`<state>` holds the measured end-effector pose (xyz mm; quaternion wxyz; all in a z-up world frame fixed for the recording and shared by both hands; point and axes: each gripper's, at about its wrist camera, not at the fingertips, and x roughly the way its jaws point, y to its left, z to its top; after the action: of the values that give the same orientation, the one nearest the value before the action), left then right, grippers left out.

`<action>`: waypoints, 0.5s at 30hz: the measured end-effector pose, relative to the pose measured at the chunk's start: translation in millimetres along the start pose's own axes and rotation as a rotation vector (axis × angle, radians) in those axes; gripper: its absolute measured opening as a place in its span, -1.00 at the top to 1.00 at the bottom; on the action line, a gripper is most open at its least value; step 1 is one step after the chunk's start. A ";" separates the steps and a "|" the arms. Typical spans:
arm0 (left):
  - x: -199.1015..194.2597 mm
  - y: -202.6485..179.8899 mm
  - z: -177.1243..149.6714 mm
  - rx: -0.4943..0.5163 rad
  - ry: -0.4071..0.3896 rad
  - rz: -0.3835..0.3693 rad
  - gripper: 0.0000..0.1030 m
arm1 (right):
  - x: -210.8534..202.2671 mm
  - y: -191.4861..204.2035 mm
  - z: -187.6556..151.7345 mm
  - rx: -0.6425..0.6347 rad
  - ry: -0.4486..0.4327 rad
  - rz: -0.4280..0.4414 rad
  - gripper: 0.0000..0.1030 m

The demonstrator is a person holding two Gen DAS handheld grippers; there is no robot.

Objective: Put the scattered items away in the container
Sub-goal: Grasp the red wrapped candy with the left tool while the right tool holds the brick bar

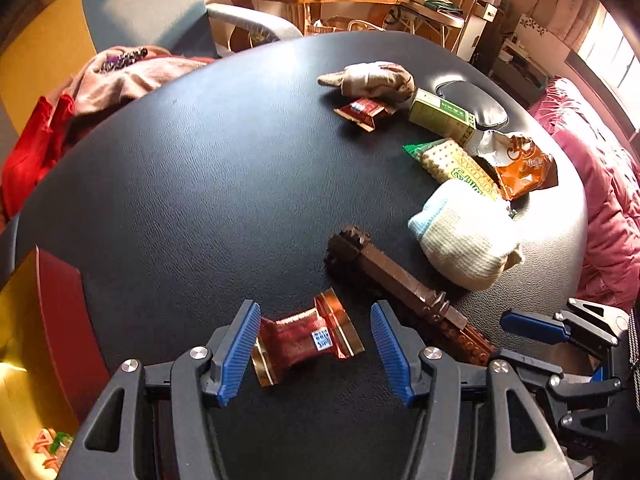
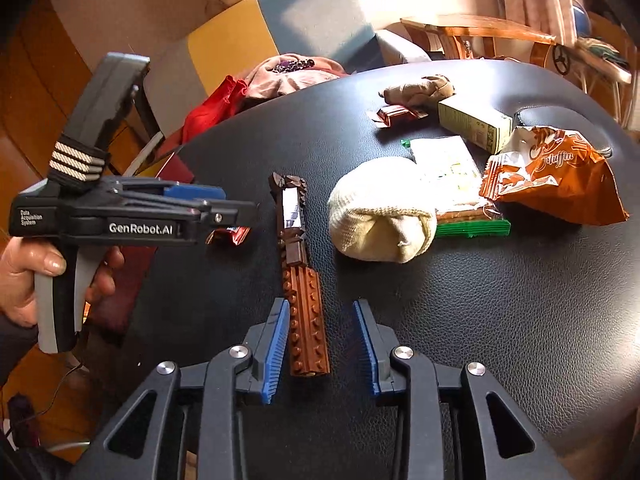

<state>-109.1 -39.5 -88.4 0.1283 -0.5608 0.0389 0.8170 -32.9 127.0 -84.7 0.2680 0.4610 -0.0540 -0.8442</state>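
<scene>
Left gripper (image 1: 316,344): we see its blue pads spread wide, one on either side of a red-and-gold snack wrapper (image 1: 306,338); whether the left pad touches the wrapper we cannot tell, while the right pad stands clear of it.
Right gripper (image 2: 322,338): we see its fingers parted too, straddling the near, studded end of the brown brick model (image 2: 300,280) without touching it.
Brown brick model: we take this long piece as our landmark; it lies flat on the black table (image 2: 480,320), running away from the right gripper.
Red-and-gold snack wrapper: left of the brick model, near its studded end, lying crumpled on the table.
Cream sock (image 2: 380,216): rolled into a ball, just right of the model's far half.
Cracker packet (image 2: 452,176): green-edged, beyond the sock from the model and partly under it.
Orange snack bag (image 2: 556,176): further right of the model, torn open, touching the cracker packet.
Green carton (image 2: 476,124): lying on its side, beyond the cracker packet.
Small red wrapper (image 2: 396,114): far past the model's toothed end, just beside the carton.
Tan glove (image 2: 420,88): behind that small wrapper, farthest from the model.
Red container (image 1: 60,320): at the table's left edge, well apart from the model; we see its yellow interior.
</scene>
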 end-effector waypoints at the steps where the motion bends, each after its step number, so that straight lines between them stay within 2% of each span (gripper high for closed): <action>1: 0.6 0.1 -4.2 -0.006 0.011 -0.013 -0.14 | 0.4 -0.5 -0.2 0.000 -0.002 0.000 0.35; 5: 0.1 2.4 -27.9 -0.047 0.032 -0.052 -0.14 | 3.3 0.3 -1.6 -0.014 0.003 0.004 0.35; 10: -23.1 5.1 -56.5 -0.124 -0.024 -0.104 -0.13 | 1.3 4.2 -3.3 -0.040 0.001 0.008 0.35; 13: -42.0 4.1 -51.1 -0.105 -0.101 -0.038 -0.14 | 0.8 9.2 -1.1 -0.075 0.002 0.011 0.35; 15: -43.7 2.8 -38.4 -0.082 -0.104 0.004 -0.14 | 1.8 13.1 1.1 -0.099 0.004 0.012 0.36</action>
<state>-60.2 -57.4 -62.3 0.1053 -0.5224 -0.0001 0.8462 -29.2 114.8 -81.0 0.2958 0.4486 -0.0146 -0.8432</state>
